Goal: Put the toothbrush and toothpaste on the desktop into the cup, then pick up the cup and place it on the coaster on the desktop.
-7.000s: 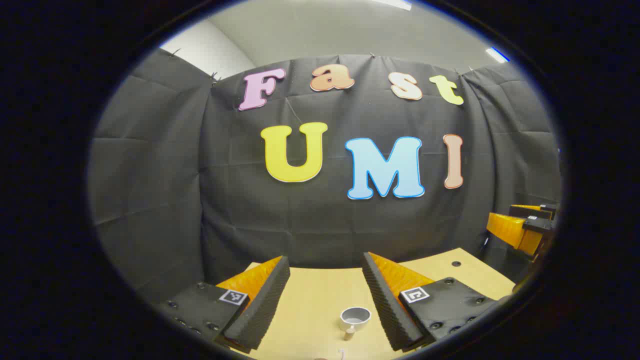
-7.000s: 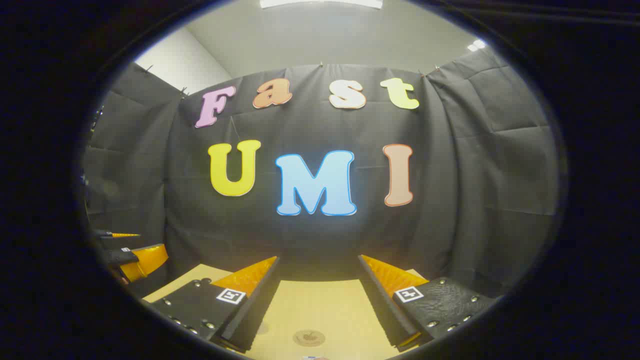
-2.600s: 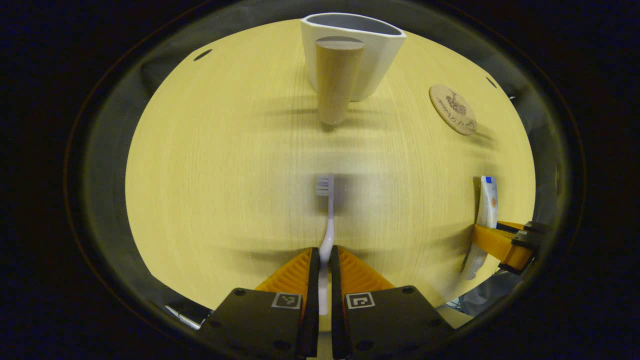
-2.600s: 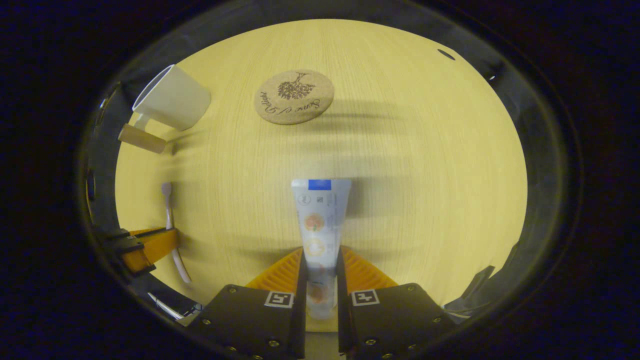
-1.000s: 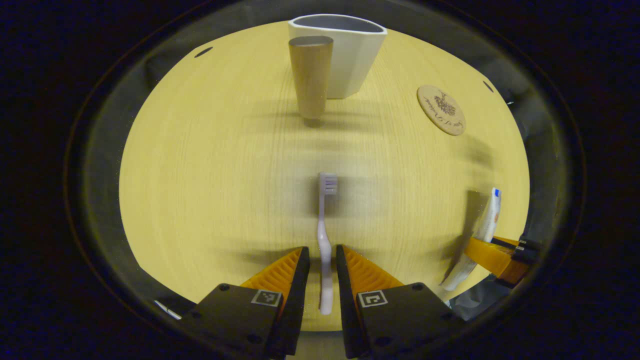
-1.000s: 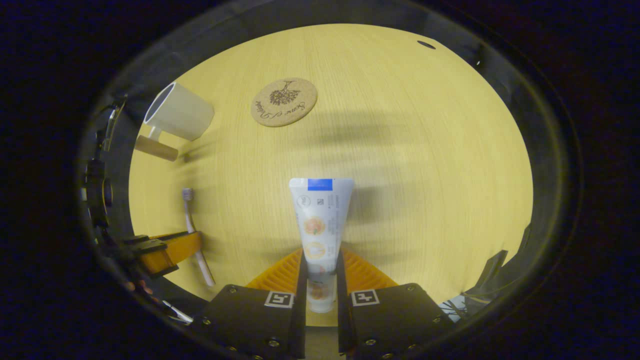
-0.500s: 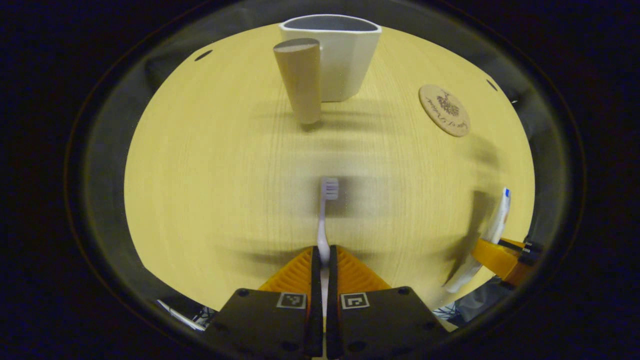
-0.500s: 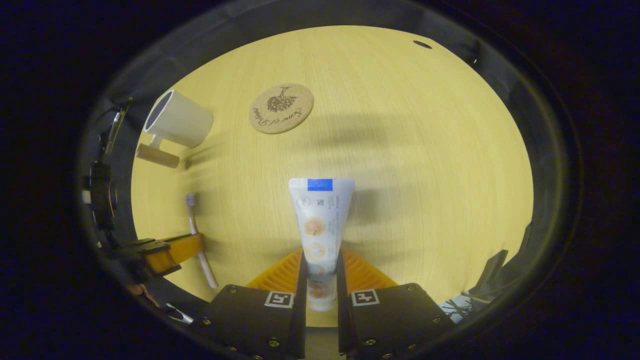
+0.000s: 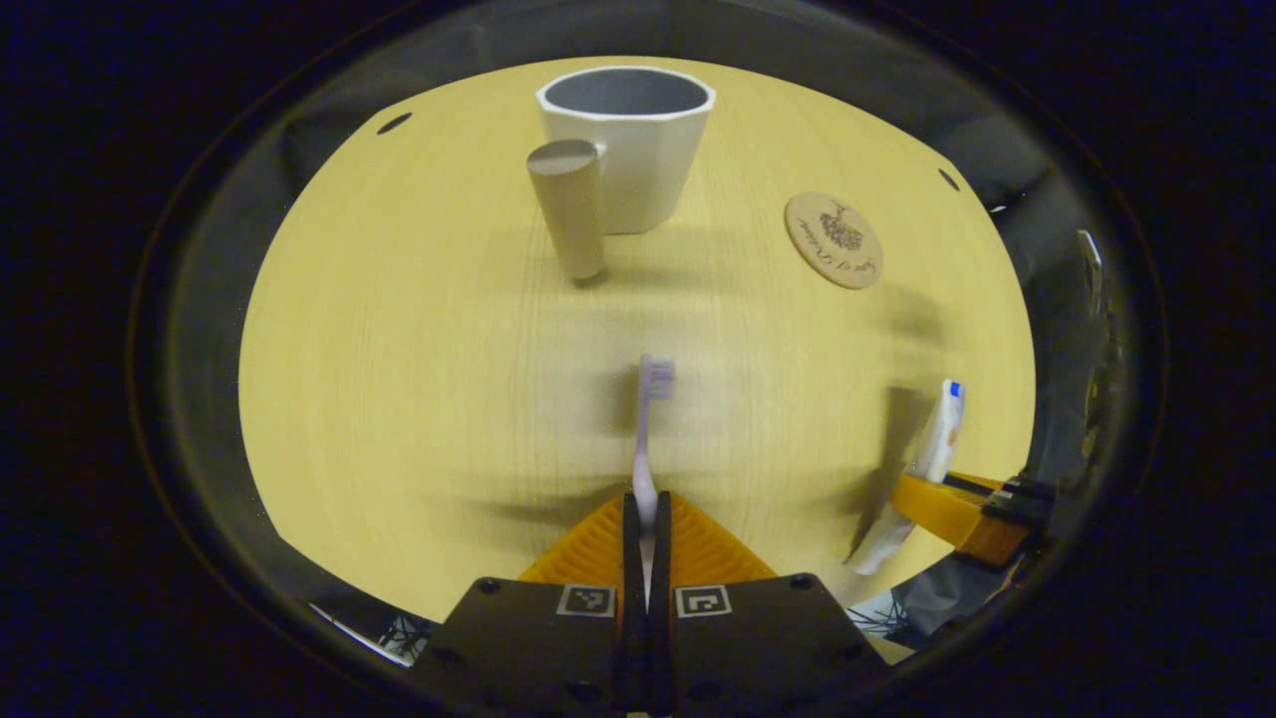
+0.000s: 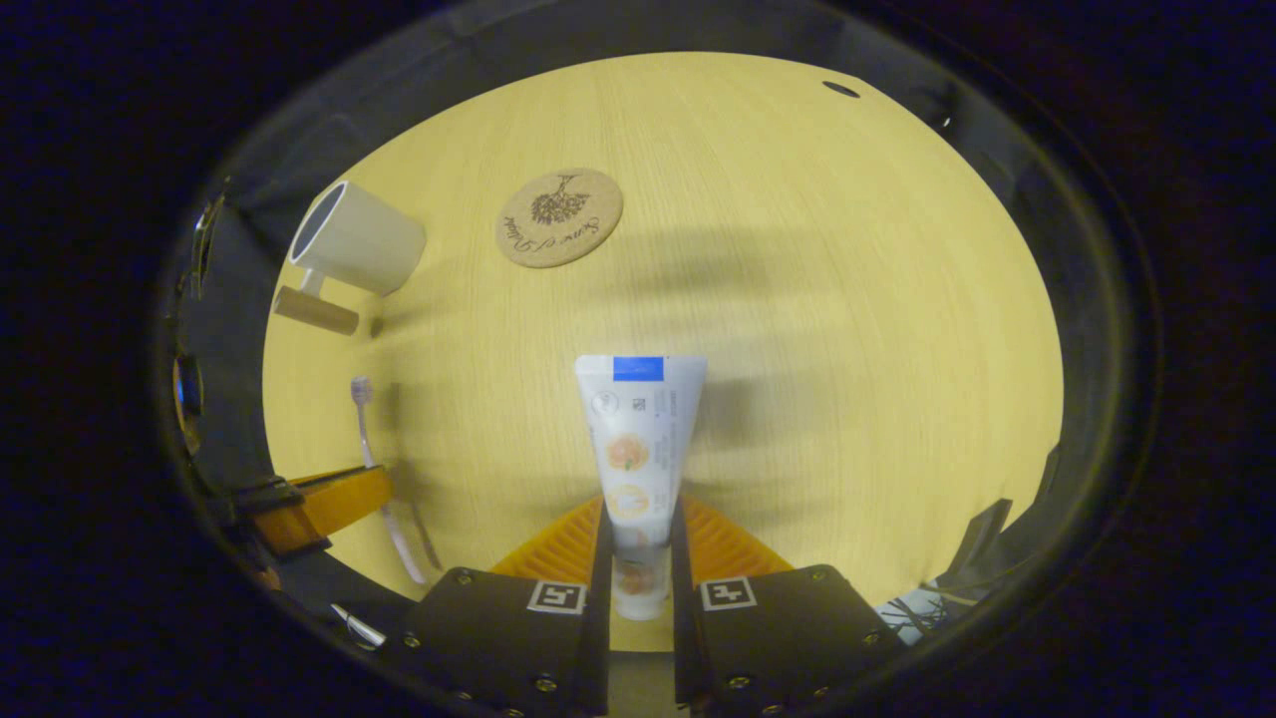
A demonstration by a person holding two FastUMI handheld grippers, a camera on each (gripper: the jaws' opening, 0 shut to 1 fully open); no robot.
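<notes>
left gripper view: above desktop (image 9: 399,349), facing down-forward | right gripper view: likewise, seemingly close | shared: cup (image 9: 628,150), coaster (image 10: 559,216)

coaster (image 10: 559,230): script wording, unreadable | toothpaste (image 10: 638,454): tiny print, unreadable

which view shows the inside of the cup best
The left gripper view: the cup stands straight ahead with its open mouth and grey inner wall facing the camera. In the right gripper view it sits small at the edge, its opening seen slantwise.
</notes>
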